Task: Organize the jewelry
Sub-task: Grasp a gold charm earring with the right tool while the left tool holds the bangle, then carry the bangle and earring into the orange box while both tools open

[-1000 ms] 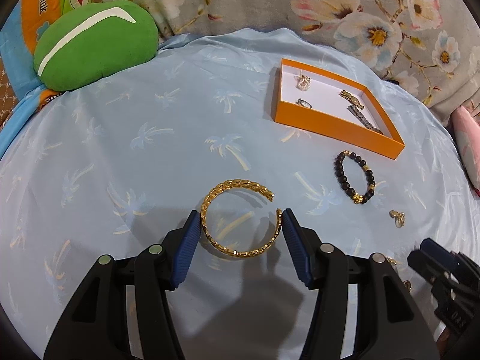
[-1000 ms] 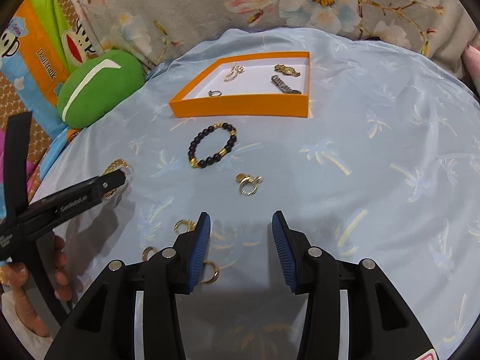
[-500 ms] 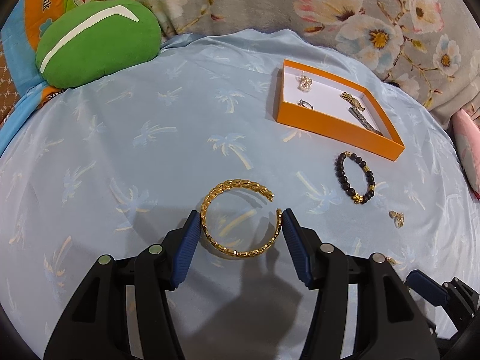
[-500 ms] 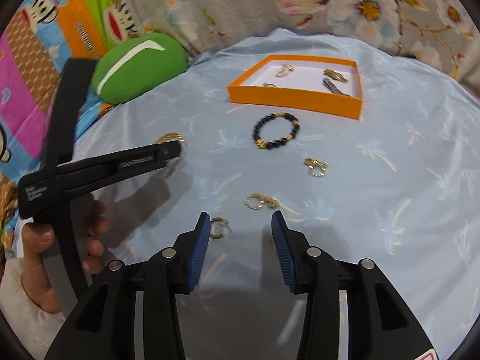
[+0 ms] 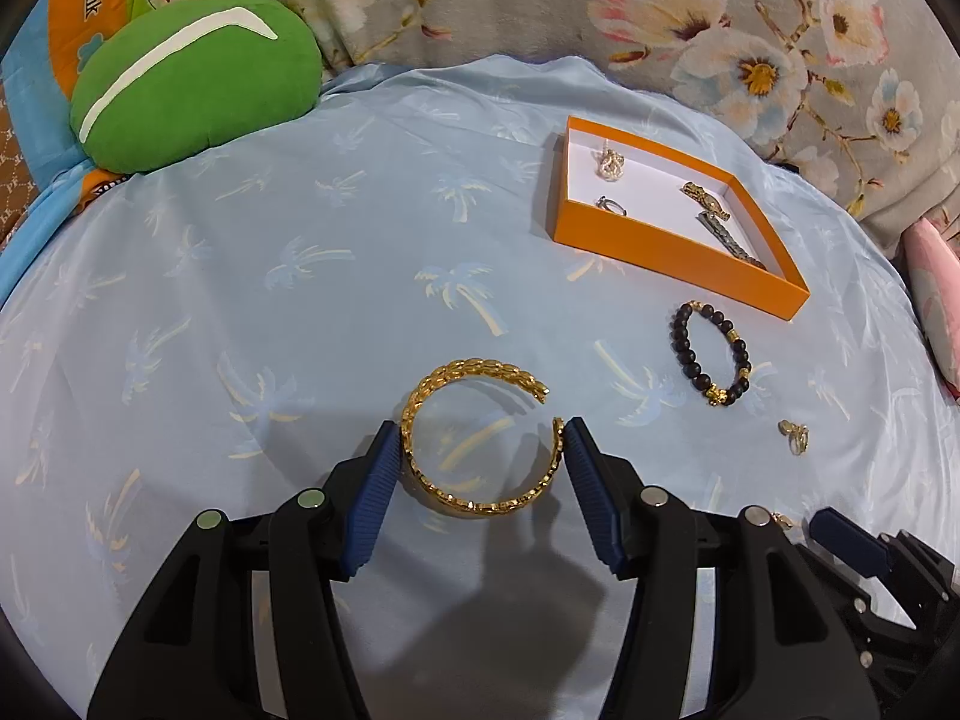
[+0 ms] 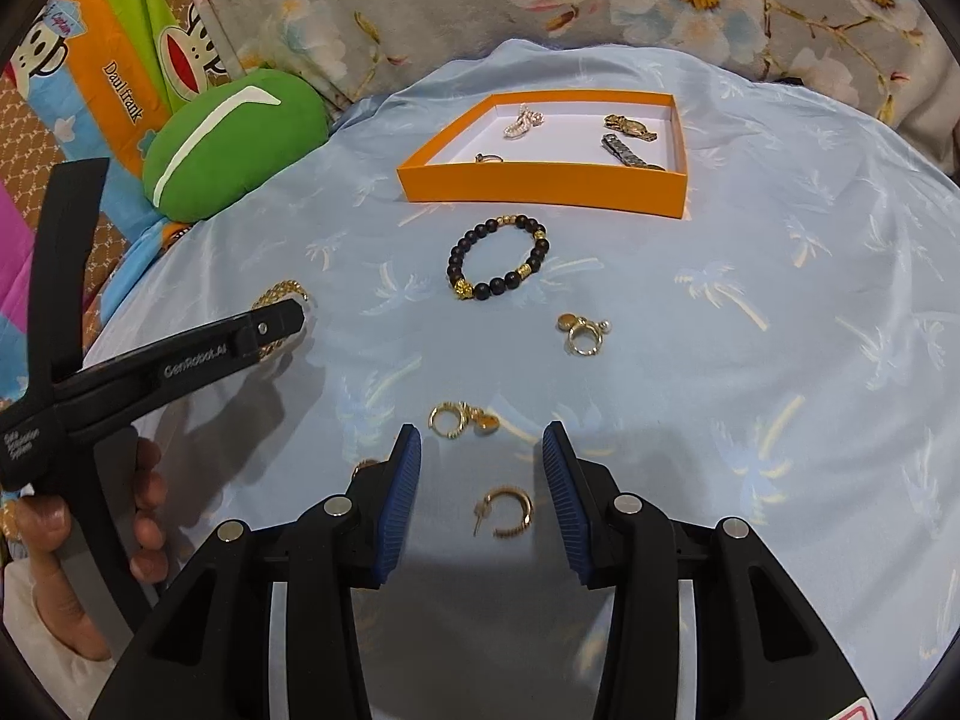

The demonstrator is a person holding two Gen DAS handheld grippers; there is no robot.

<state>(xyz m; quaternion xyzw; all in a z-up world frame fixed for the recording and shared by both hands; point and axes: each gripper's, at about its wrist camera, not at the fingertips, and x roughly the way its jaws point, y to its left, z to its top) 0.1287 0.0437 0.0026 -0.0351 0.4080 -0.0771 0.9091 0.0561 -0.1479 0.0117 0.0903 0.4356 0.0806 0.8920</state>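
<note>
Likely a bedroom: floral bedding (image 5: 720,30), plush cushion (image 5: 192,102)

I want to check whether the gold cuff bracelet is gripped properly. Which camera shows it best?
The left wrist view: the gold cuff bracelet lies whole on the blue cloth between the left gripper pads, which sit against its sides. In the right wrist view that gripper hides most of it; only short gold arcs show.

Green cushion (image 5: 192,81) beside floral fabric (image 5: 690,6), cartoon-print cloth (image 6: 90,78).
</note>
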